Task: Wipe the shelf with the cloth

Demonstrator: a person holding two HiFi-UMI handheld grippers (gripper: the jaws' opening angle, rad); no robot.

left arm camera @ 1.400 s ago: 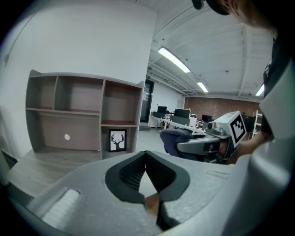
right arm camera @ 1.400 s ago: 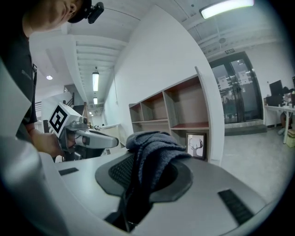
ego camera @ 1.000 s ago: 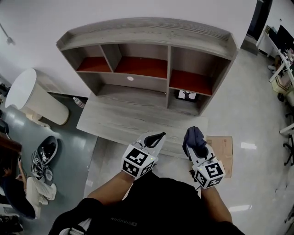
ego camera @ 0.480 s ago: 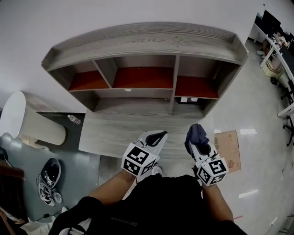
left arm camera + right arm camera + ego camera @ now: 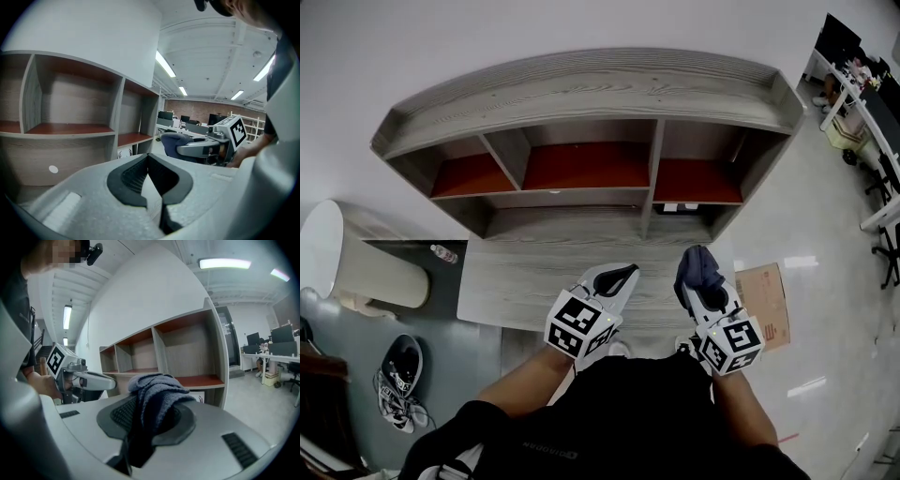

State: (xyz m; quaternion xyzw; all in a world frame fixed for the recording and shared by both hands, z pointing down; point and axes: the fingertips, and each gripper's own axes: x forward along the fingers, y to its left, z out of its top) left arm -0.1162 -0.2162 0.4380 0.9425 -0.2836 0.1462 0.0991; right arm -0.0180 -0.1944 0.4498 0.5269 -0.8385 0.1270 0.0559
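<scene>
- Over the last second the head view has swung, so the shelf [image 5: 581,89] now sits squarer and more central. Both tools keep much the same places low in that view, in front of the person's body.
- The right tool [image 5: 701,281] stays clamped on the cloth [image 5: 697,262]. The cloth is bunched between its jaws over the near edge of the worktop [image 5: 534,281] and touches no surface.
- The left tool [image 5: 615,278] has its jaws together, with nothing between them.
- This looks like lining up with the shelf; wiping seems not yet begun.
- The cloth is dark blue-grey with a soft looped pile, a folded lump spilling over the jaw tips.
- The shelf is flat, straight-edged boards of grey wood grain. Its three upper compartments have smooth reddish-brown floors [image 5: 586,164].
- The tools are pale grey moulded shells with black ribbed pads.
</scene>
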